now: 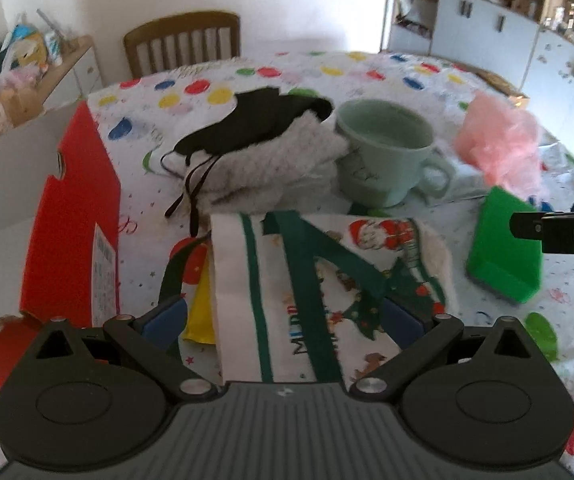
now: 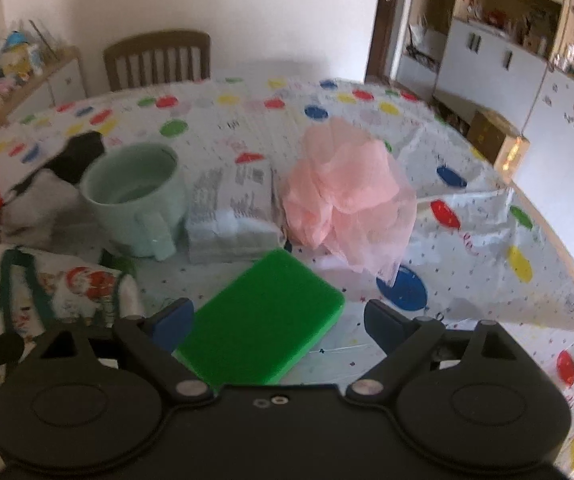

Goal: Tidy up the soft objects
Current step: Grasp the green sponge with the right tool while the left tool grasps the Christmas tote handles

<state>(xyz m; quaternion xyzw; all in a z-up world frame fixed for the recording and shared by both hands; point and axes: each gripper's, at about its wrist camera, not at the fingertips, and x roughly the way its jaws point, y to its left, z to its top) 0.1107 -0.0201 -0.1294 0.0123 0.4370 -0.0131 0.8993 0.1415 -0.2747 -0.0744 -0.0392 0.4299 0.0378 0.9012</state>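
Note:
My left gripper (image 1: 283, 320) is open, its fingers on either side of a folded Christmas cloth (image 1: 319, 292) with green straps that lies on the table. My right gripper (image 2: 279, 316) is open around the near end of a green sponge (image 2: 263, 320). The sponge also shows in the left wrist view (image 1: 499, 256), and the cloth in the right wrist view (image 2: 75, 288). A pink mesh puff (image 2: 347, 196) lies beyond the sponge. A white fluffy cloth (image 1: 271, 168) with a black fabric piece (image 1: 255, 120) on it lies past the Christmas cloth.
A pale green mug (image 1: 387, 152) stands mid-table, next to a tissue pack (image 2: 231, 216). A red and white cardboard box (image 1: 67, 220) stands at the left. A wooden chair (image 1: 183, 42) is behind the table (image 2: 487, 280). Cabinets (image 2: 527, 80) stand at the right.

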